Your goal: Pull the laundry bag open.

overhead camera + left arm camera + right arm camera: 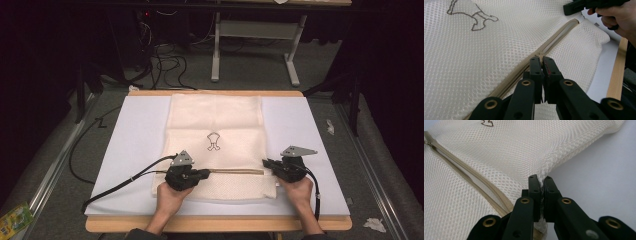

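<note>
Item: cream mesh laundry bag [215, 135], flat on white board [135, 150], lying ahead of both tools | Left gripper [541, 61]: clenched on the zipper pull [539, 54] at its tips, zipper [560, 35] part open beyond | Right gripper [540, 181]: clenched on the bag's mesh edge beside the zipper's end | Printed figure [213, 140]: beyond both tools.

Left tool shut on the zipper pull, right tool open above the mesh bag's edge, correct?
Not quite. The left tool is shut on the zipper pull, but the right tool is not open: the right gripper view shows its jaws clamped on the mesh laundry bag at its edge.
</note>
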The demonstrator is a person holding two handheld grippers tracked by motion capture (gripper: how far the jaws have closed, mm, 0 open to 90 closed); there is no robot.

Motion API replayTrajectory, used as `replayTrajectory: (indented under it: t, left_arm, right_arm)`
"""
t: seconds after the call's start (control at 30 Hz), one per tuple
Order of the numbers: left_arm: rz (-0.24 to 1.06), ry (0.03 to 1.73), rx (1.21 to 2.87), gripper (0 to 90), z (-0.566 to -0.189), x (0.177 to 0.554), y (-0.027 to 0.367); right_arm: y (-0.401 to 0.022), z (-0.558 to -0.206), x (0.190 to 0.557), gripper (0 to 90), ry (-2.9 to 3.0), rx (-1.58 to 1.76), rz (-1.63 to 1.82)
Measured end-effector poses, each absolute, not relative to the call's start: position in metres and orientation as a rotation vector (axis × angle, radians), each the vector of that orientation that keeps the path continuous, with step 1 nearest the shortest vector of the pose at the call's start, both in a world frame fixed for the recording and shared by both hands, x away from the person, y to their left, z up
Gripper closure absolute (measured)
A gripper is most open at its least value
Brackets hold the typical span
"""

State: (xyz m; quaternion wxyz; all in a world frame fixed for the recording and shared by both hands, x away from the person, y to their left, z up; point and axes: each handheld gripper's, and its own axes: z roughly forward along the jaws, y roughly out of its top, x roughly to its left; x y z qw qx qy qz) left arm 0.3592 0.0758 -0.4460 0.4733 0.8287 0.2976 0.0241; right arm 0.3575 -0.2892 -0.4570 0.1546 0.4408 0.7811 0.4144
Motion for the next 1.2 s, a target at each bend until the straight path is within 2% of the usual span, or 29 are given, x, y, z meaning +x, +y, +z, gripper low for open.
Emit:
replayTrajectory:
  t: [0.7,1.2]
  left_arm:
    - [0.030,0.769,1.977,87.1,-0.455,0.362,0.092]
    - [0.067,0.769,1.976,87.1,-0.449,0.359,0.101]
  right_arm:
    - [-0.289,-0.456,0.357,88.3,2.236,1.263,1.168]
    - [-0.289,-0.455,0.358,88.3,2.232,1.260,1.184]
